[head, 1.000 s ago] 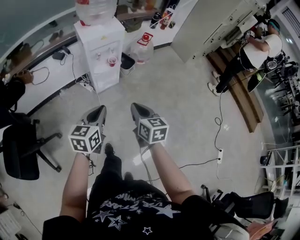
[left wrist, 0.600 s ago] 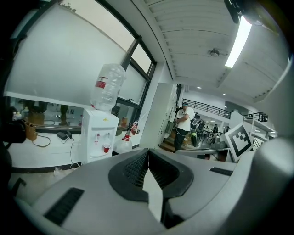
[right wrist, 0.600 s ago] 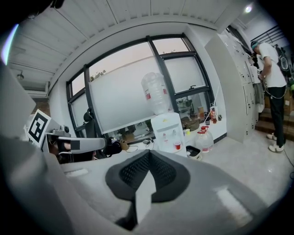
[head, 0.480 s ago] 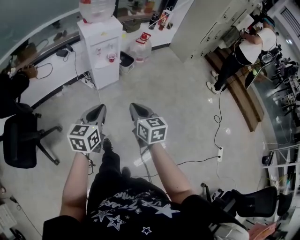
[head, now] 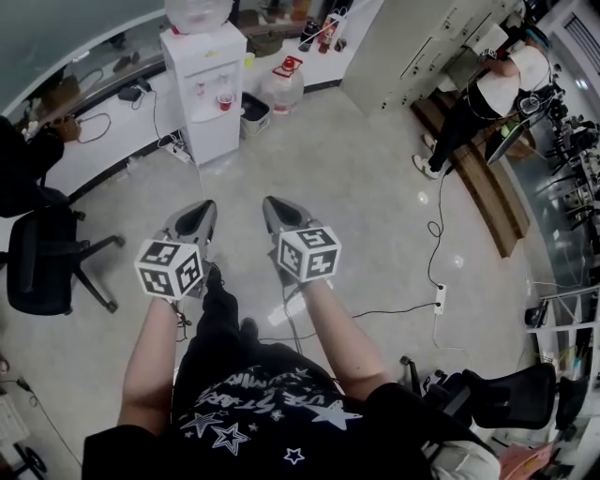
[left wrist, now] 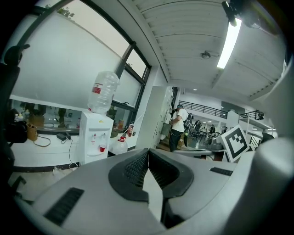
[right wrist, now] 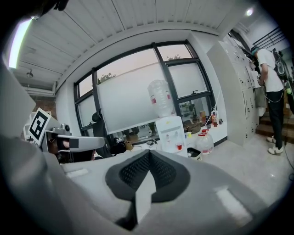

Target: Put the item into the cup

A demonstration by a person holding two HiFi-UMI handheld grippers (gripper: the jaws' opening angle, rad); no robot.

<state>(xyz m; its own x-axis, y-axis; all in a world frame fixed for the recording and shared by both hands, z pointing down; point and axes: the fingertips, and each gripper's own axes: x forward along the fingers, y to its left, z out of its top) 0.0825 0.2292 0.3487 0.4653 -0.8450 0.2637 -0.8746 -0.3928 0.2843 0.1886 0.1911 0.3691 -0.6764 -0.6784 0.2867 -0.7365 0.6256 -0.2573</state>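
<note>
The cup is small and red. It stands upright in the tap recess of a white water dispenser, which stands on the grey floor by the far wall and carries a large clear bottle upside down on top. A clear jug with a red cap stands on the floor near the dispenser. The left gripper and right gripper hang side by side over the floor, well apart from the cup. Each has its jaws pressed together with nothing between them.

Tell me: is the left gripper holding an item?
No, the left gripper has its jaws shut together with nothing between them.
</note>
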